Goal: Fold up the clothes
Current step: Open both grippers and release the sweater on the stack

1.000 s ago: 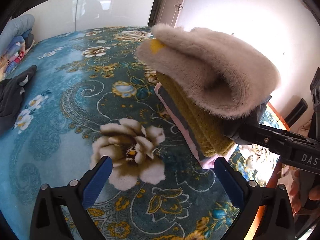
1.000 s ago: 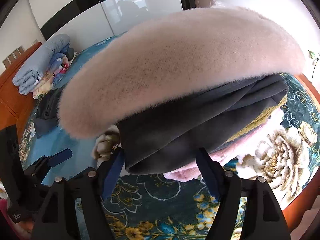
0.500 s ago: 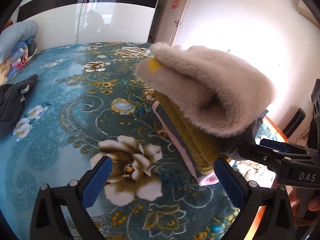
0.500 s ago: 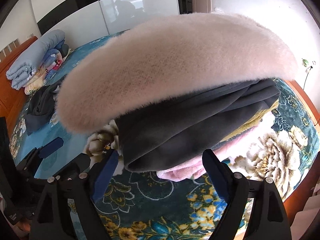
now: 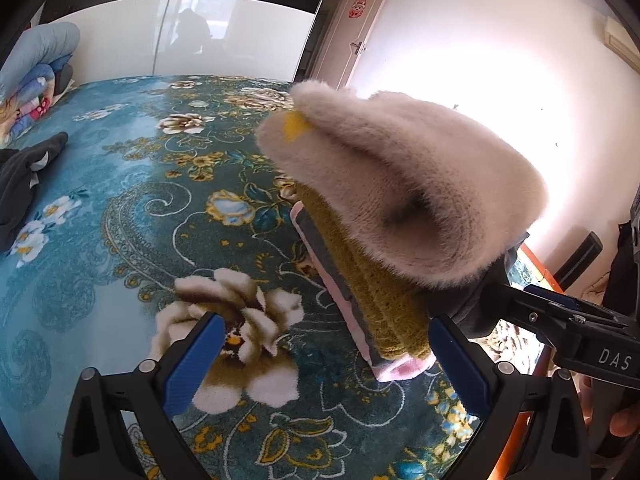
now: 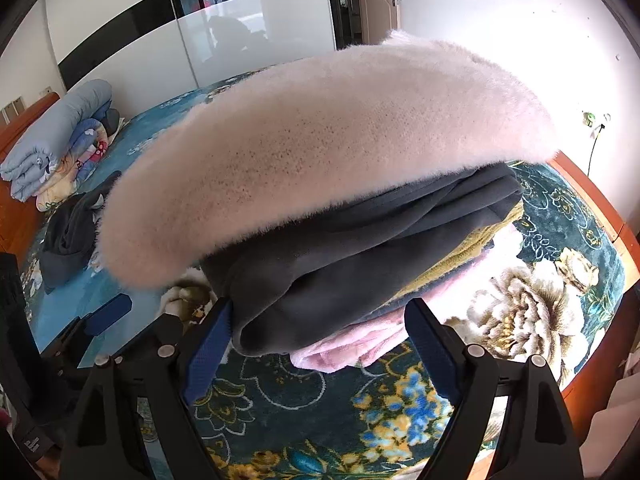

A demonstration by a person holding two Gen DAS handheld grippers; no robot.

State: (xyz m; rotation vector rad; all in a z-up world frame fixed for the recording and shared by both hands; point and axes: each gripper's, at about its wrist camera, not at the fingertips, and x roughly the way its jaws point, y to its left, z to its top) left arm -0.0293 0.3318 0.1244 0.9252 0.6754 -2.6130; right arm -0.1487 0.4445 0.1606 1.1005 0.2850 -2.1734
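A stack of folded clothes lies on the floral bed cover: a fluffy beige garment (image 5: 404, 184) (image 6: 320, 148) on top, a dark grey one (image 6: 360, 248) under it, then a mustard knit (image 5: 376, 292) and a pink piece (image 6: 344, 352) at the bottom. My right gripper (image 6: 320, 344) is open, its fingers on either side of the near end of the grey garment. It also shows in the left wrist view (image 5: 532, 312), next to the stack. My left gripper (image 5: 320, 356) is open and empty above the bed, left of the stack.
An unfolded dark garment (image 5: 20, 188) (image 6: 68, 236) lies at the far left of the bed. Rolled quilts (image 6: 52, 144) sit by the headboard. The bed's wooden edge (image 6: 592, 196) runs close to the stack on the right. A wardrobe and a door stand behind.
Both grippers have pulled back a little from the stack. The right jaws have opened wider around the grey garment. The stack has not moved.
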